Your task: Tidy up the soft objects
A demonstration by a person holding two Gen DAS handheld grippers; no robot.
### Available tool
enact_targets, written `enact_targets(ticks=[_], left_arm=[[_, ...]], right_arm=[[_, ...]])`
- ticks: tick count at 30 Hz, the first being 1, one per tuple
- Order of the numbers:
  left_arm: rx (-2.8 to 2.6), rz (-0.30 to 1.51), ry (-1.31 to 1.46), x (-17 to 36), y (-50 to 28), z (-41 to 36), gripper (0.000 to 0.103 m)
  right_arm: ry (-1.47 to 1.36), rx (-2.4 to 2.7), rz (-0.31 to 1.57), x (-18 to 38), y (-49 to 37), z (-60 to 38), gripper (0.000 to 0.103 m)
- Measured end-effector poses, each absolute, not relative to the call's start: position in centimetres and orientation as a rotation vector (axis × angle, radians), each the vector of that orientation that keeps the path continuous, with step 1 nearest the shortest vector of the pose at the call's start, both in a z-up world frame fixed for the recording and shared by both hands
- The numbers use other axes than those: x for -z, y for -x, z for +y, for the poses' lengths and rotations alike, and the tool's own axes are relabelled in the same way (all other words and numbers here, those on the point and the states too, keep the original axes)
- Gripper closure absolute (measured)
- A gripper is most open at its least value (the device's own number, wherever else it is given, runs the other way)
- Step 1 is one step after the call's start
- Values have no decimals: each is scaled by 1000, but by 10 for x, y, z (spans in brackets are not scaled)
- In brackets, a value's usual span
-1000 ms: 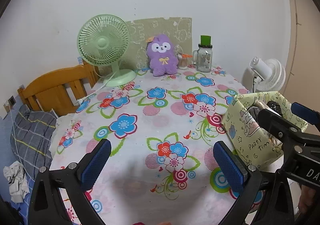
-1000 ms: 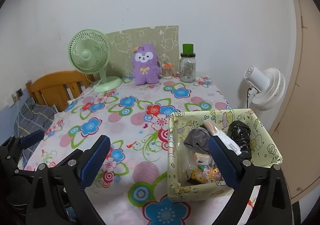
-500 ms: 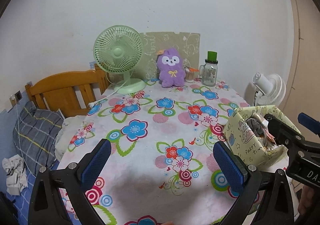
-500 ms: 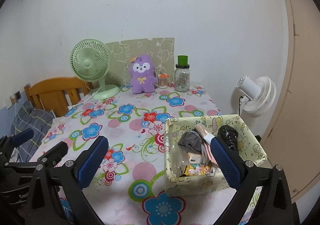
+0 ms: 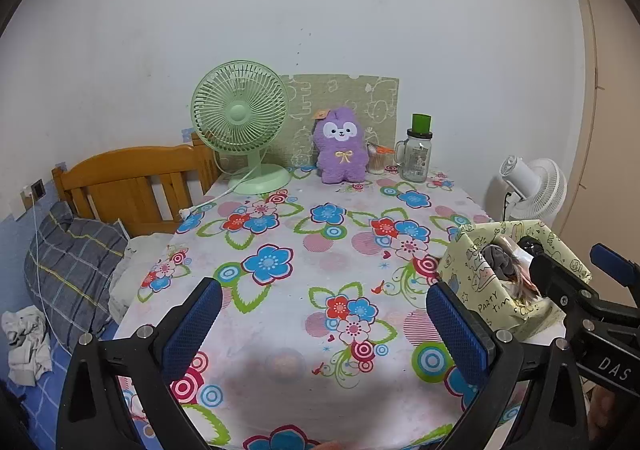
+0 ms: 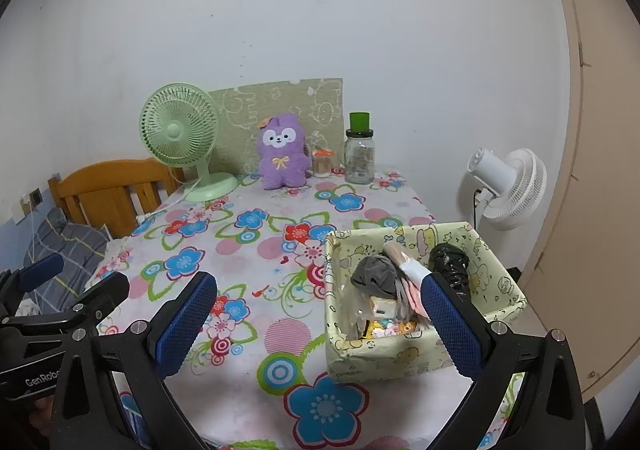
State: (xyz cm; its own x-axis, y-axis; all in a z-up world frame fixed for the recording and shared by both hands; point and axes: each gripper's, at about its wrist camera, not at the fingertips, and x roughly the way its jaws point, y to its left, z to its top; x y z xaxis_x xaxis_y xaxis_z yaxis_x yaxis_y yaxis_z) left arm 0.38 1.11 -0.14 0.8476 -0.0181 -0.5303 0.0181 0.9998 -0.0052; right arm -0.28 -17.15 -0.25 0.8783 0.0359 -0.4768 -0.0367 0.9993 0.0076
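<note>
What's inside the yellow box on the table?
The box holds a grey cloth, a black bundle and colourful packets. Anything beneath them is hidden.

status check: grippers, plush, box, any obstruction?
Left gripper and right gripper open, empty, off the near edge. Purple plush upright at far edge; yellow box near right, already holding items. Flowered table between, nothing blocking.
</note>
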Motion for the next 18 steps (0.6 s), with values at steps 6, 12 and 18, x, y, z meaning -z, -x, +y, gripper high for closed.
enact_targets(ticks=[6, 12, 18], left_arm=[[25, 556, 1, 0, -2, 9, 0], [23, 543, -7, -2, 1, 8, 0], [20, 538, -9, -4, 3, 7, 0]], right_arm=[[2, -36, 487, 0, 6, -174, 0], [-3, -37, 484, -1, 6, -176, 0], [-1, -37, 477, -2, 7, -177, 0]])
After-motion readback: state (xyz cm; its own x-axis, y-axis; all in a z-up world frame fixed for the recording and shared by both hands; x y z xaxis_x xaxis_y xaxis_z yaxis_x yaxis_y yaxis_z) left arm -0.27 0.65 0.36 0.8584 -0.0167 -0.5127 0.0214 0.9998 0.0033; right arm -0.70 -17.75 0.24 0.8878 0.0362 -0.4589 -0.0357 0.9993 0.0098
